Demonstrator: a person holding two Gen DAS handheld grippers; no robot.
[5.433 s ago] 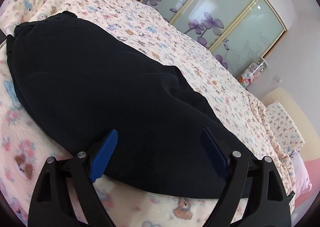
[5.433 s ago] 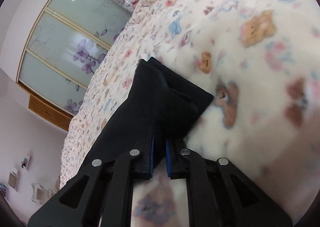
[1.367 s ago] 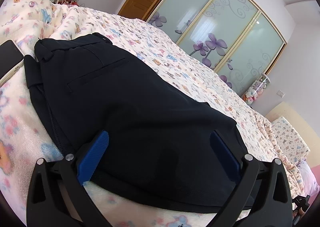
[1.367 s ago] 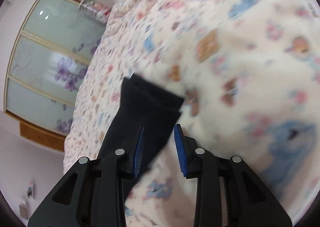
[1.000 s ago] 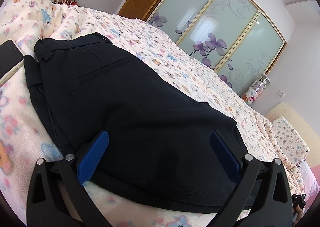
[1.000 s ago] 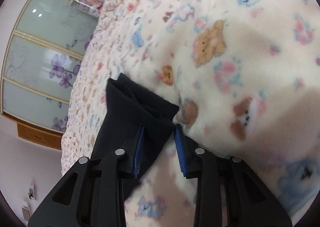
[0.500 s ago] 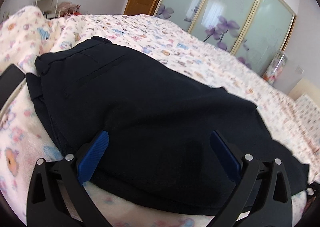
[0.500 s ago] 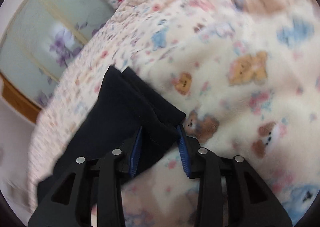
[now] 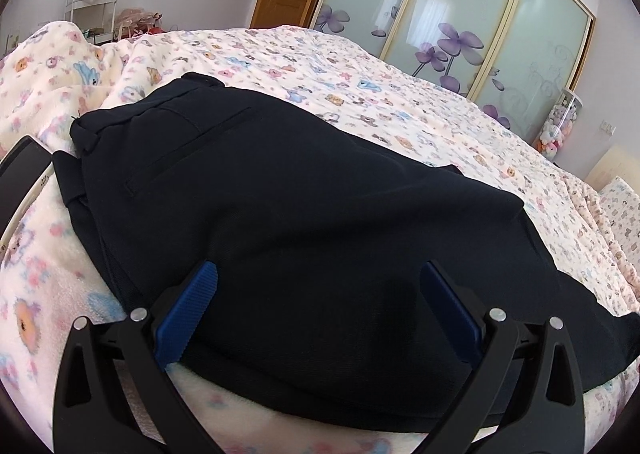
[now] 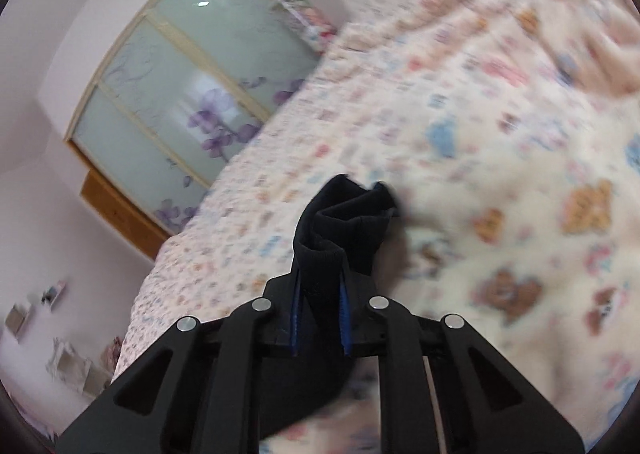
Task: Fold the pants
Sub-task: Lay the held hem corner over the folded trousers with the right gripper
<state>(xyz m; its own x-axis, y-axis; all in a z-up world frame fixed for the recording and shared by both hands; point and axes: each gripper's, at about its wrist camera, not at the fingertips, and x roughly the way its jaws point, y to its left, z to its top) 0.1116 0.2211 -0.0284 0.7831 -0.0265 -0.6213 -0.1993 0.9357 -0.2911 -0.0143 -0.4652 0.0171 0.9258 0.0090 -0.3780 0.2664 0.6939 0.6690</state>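
In the left wrist view, the dark pants (image 9: 304, 222) are seen spread over the teddy-print blanket (image 9: 360, 94), waistband at the far left beside a phone (image 9: 20, 178). The left gripper (image 9: 318, 294) is held wide apart over the near fabric.

In the right wrist view, a bunched pant end (image 10: 340, 230) is clamped between the right gripper (image 10: 320, 314) fingers, above the blurred blanket (image 10: 500, 134).

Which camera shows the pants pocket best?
The left wrist view. The pocket shows as a clear slit near the waistband of the dark pants. The right wrist view shows only a bunched end of them, pinched in the right claw.
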